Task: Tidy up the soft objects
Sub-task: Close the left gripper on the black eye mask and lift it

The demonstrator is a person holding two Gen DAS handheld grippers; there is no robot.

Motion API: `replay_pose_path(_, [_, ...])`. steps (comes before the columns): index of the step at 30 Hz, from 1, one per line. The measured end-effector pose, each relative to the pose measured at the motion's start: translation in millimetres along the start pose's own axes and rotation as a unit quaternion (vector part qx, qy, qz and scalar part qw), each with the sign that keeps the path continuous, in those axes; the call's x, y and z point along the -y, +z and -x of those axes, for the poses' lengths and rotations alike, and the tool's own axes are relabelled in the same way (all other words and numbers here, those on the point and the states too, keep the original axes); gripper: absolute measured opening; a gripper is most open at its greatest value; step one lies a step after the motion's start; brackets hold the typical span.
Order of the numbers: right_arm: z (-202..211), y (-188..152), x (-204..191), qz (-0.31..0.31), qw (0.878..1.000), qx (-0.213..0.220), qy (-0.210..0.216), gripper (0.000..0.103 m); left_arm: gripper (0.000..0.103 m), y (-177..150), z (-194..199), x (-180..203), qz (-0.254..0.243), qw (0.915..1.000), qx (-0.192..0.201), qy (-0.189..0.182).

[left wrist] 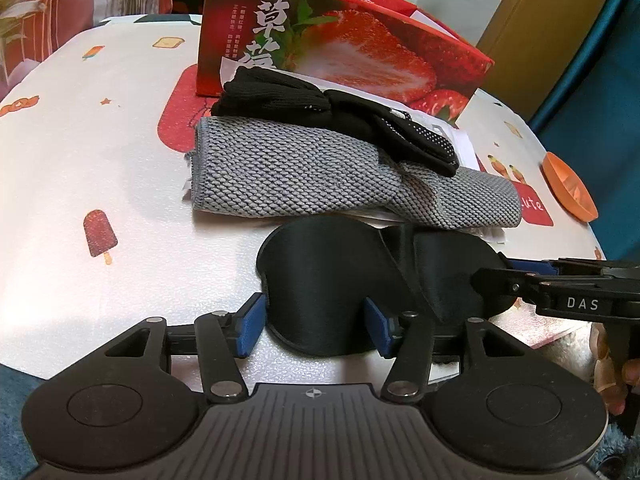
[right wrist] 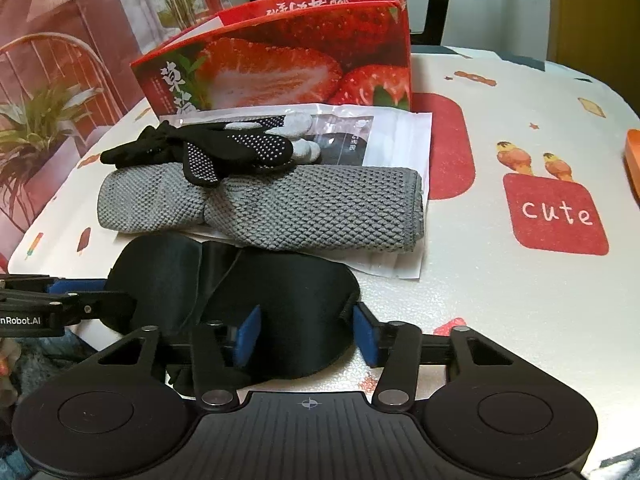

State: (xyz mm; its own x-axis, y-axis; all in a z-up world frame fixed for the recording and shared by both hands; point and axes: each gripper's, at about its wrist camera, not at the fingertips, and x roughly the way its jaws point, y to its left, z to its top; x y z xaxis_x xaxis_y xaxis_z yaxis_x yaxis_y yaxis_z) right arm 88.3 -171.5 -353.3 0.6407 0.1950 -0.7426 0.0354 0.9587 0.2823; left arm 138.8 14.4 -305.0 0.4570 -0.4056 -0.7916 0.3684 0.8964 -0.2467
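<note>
A black eye mask (left wrist: 320,280) (right wrist: 288,280) lies flat at the near edge of the table. My left gripper (left wrist: 315,326) straddles the mask's left cup, its blue pads against both sides of that cup. My right gripper (right wrist: 307,334) has its pads pressed on the right cup. Each gripper shows at the edge of the other's view: the right gripper (left wrist: 492,276), the left gripper (right wrist: 120,300). Just behind the mask is a folded grey knitted cloth (left wrist: 300,176) (right wrist: 300,208). Black dotted gloves (left wrist: 340,116) (right wrist: 216,152) lie on top of the cloth.
An open red strawberry box (left wrist: 340,52) (right wrist: 280,68) stands behind the pile. A clear plastic packet (right wrist: 352,136) lies under the cloth. An orange dish (left wrist: 568,186) sits at the table's right edge. A person's hand (left wrist: 612,372) holds the right gripper.
</note>
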Motion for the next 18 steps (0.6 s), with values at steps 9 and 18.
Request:
replay_pose_path(9, [0.0, -1.0, -4.6, 0.008, 1.0, 0.0, 0.014, 0.038, 0.064, 0.2, 1.5, -5.1, 0.013, 0.9999, 0.003, -0.005])
replay_pose_path(18, [3.2, -0.7, -7.3, 0.009, 1.0, 0.006, 0.029, 0.038, 0.049, -0.2, 2.3, -6.7, 0.017, 0.9998, 0.007, 0.005])
